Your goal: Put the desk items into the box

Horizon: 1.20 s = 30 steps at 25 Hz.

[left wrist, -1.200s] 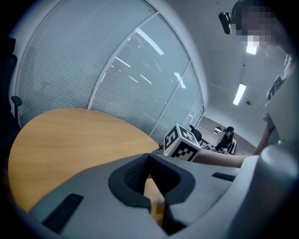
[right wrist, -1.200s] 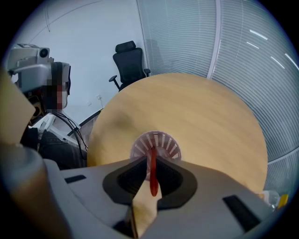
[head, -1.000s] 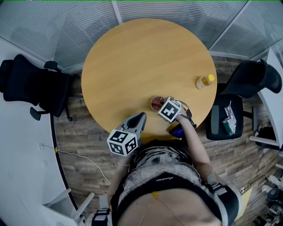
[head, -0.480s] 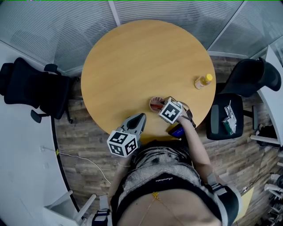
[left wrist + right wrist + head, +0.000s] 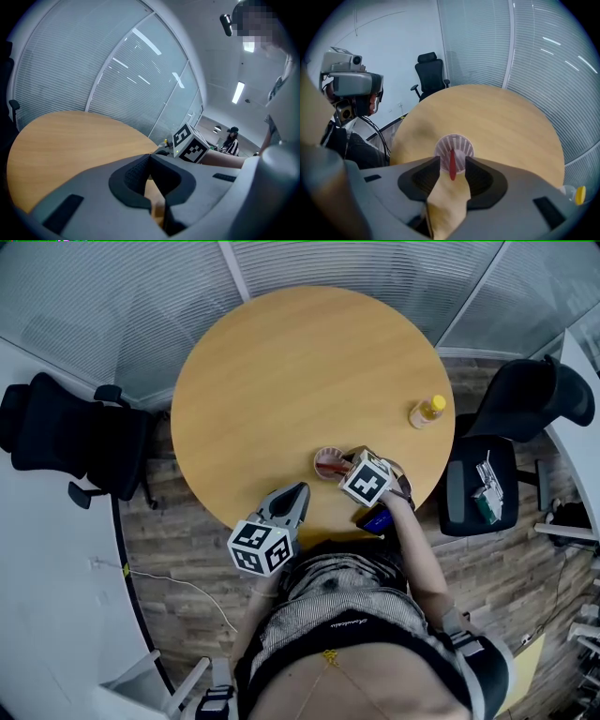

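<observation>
Basket [image 5: 458, 142], round, white, slotted, red stick [image 5: 452, 167] in it

1. Holds the left gripper [image 5: 298, 491] low and close to the body, pointing slightly downward, jaws shut tip to tip on nothing.
2. Tilts the right gripper [image 5: 452, 157] steeply down, jaws just opened wide, with a red stick [image 5: 452, 173] between the tips and the pads clear of it.
3. Reaches the right forearm [image 5: 412, 540] forward.
</observation>
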Available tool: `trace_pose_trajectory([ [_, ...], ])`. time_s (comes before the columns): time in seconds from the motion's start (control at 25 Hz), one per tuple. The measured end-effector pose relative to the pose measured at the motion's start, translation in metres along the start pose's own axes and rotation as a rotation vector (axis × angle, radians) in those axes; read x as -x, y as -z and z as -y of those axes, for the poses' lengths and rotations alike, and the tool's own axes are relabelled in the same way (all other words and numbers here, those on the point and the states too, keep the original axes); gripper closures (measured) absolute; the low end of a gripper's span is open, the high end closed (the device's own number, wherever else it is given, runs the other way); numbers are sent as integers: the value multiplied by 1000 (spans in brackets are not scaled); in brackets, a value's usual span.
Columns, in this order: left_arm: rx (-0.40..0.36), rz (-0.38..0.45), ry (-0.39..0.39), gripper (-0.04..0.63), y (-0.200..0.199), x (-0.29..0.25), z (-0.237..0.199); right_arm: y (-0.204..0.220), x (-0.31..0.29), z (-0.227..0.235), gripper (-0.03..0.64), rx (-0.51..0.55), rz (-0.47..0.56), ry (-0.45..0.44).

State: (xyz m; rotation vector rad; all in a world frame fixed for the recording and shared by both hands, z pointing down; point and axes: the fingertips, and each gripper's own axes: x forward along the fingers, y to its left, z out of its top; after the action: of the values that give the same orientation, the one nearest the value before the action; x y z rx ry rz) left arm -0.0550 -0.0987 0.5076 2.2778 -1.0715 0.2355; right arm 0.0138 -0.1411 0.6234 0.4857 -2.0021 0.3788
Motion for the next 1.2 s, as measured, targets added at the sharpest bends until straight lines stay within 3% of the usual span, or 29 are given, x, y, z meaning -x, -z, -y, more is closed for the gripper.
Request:
trace_pose_trajectory([
  [0.76,-14,-9,11,577,0,-4,8,11,30,2,456,-6,91,29],
  [1.0,-23,-11,21,577,-2,-8,14,10,43,-4,549,14,123,22],
  [1.2,-36,-21,34,577,-1,-14,19,9,52,-14,580,37,159,9],
])
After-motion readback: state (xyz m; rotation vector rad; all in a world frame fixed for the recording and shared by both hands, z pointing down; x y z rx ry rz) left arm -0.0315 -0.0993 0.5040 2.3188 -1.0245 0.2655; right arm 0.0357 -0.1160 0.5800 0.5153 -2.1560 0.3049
